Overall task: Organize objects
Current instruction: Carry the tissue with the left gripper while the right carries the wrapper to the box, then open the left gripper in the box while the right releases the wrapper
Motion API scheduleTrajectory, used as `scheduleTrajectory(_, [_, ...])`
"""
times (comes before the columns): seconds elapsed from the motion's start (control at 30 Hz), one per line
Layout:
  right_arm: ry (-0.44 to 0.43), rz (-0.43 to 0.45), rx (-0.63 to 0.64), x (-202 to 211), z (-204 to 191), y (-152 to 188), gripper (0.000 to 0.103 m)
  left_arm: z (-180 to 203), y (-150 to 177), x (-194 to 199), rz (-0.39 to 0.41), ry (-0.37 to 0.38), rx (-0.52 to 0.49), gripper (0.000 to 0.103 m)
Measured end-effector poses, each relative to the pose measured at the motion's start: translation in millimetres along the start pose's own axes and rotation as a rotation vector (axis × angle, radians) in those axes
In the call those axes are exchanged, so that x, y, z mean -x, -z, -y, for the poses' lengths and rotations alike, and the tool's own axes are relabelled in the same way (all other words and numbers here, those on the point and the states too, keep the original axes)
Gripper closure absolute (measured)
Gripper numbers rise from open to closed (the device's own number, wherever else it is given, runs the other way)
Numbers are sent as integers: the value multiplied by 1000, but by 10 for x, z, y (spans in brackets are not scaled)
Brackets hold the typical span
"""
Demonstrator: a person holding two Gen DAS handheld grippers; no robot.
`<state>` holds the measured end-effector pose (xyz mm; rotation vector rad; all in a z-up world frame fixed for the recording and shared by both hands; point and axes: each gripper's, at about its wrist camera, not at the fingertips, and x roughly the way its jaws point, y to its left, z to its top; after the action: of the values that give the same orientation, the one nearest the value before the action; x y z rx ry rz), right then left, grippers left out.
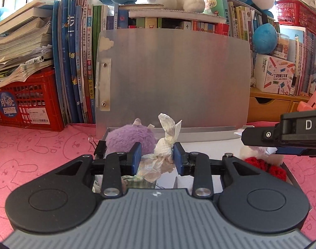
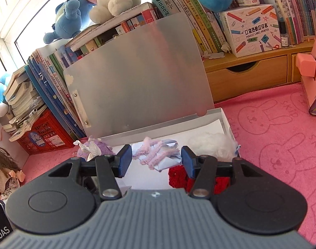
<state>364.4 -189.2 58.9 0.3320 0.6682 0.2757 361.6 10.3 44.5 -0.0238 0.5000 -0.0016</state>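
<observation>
My left gripper (image 1: 157, 157) is shut on a crumpled white tissue (image 1: 165, 145), held just above the near left part of an open tin box (image 1: 207, 137). The box's silver lid (image 1: 174, 78) stands upright behind it. In the box lie a purple plush ball (image 1: 128, 139) and a red crocheted piece (image 1: 261, 164). My right gripper (image 2: 156, 161) is shut on a bundle of crumpled paper and pink fuzzy yarn (image 2: 155, 153) over the same box (image 2: 224, 116). White fluff (image 2: 211, 145) lies at the box's right end. The right gripper (image 1: 253, 143) enters the left wrist view from the right.
A black binder clip (image 1: 99, 147) sits at the box's left corner. Books, a red crate (image 1: 27, 101) and plush toys line the back. A wooden drawer unit (image 2: 247, 76) stands at the right rear, a pink case (image 2: 311, 72) at far right, a doll (image 2: 2, 174) at far left.
</observation>
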Motion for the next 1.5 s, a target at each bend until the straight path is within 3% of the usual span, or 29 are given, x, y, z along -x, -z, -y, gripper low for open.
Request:
scheduleTrajectory(0.33, [3,-42,-2,-373,54,114,45,11,174,-309,-45,-3,-14,64])
scheduleTrajectory(0.47, [10,-38,7,-386,33,130,44,33,229,-313,-40,5,-35,64])
scheduleTrajectory(0.6, [14,-35,18,-363,15,138,35,44,242,-293,-42,15,-32,61])
scheduleTrajectory(0.9, [14,-15,17,-207,-7,126,35,44,239,-161,-47,23,-28,56])
scheduleTrajectory(1.07, [18,1,27,-103,-25,125,33,65,226,-69,-40,26,-34,42])
scheduleTrajectory(1.5, [42,53,60,217,-79,139,28,73,185,247,-8,15,-38,21])
